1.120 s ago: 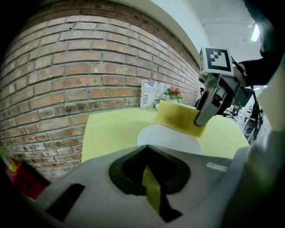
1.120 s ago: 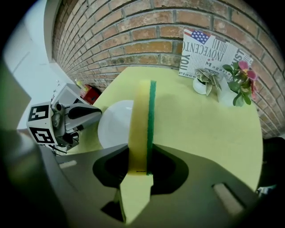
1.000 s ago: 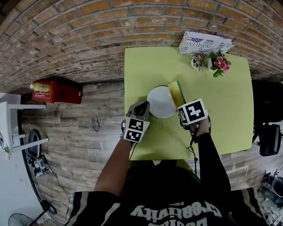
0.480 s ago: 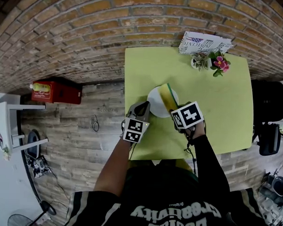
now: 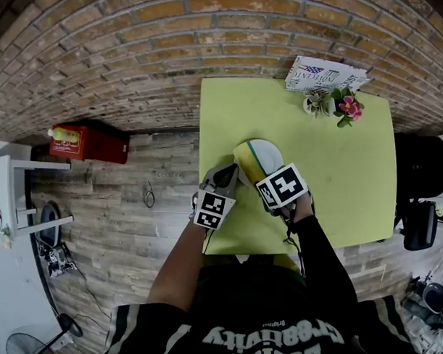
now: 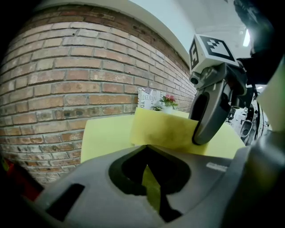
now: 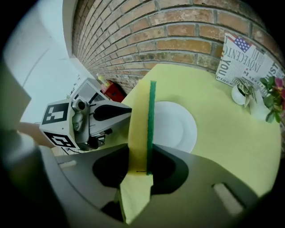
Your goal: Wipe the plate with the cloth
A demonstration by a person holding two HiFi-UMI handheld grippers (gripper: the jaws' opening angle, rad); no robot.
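Observation:
A white plate point(image 5: 272, 151) lies on the yellow-green table point(image 5: 345, 170), toward its left side. My right gripper point(image 5: 260, 174) is shut on a yellow cloth point(image 5: 247, 157) with a green edge and holds it on edge over the plate's left part. In the right gripper view the cloth point(image 7: 141, 124) stands upright between the jaws in front of the plate point(image 7: 176, 127). My left gripper point(image 5: 225, 177) sits at the plate's left rim with its jaws together; the cloth hides whether it touches the rim. From the left gripper view the cloth point(image 6: 164, 129) blocks the plate.
A small potted flower point(image 5: 337, 103) and a printed sign point(image 5: 323, 74) stand at the table's far edge by the brick wall. On the wooden floor to the left is a red box point(image 5: 88, 142). A black chair point(image 5: 421, 161) is at the right.
My right gripper has carried the cloth leftward, from the plate's right rim across to its left part. The left gripper has stayed at the plate's left rim.

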